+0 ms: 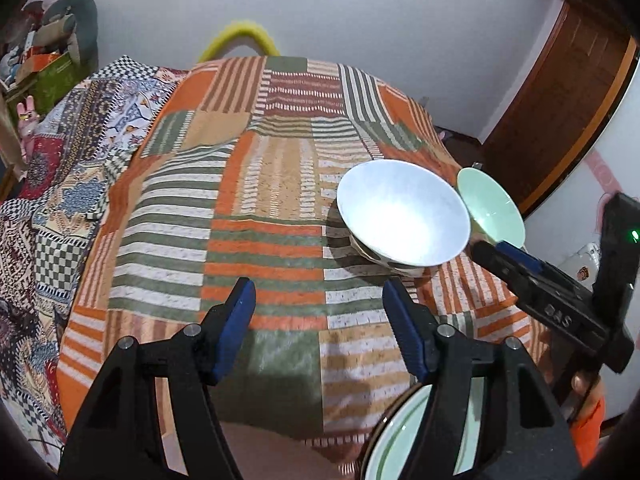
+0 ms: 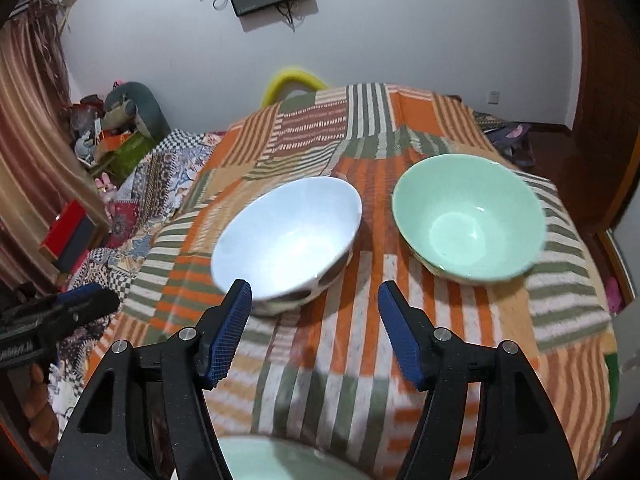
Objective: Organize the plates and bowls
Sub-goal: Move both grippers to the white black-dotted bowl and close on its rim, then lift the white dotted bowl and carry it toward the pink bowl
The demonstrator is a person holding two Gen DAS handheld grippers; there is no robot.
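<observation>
A white bowl [image 1: 404, 216] [image 2: 286, 236] with dark spots outside sits on the striped bedspread [image 1: 264, 200] [image 2: 400, 320]. A mint green bowl [image 1: 490, 208] [image 2: 468, 216] sits just right of it, apart. A pale green plate [image 1: 404, 436] [image 2: 276, 460] lies at the near edge, partly hidden by the fingers. My left gripper [image 1: 319, 300] is open and empty, above the bedspread left of and nearer than the white bowl. My right gripper [image 2: 315, 304] is open and empty, just in front of the white bowl; it also shows in the left wrist view [image 1: 496, 254] by the green bowl.
A patterned quilt [image 1: 60, 168] [image 2: 152, 200] covers the left side of the bed. Boxes and soft toys [image 1: 52, 40] [image 2: 120, 120] are piled at the far left. A wooden door [image 1: 560, 100] stands at the right. A yellow hoop [image 1: 240, 36] rises behind the bed.
</observation>
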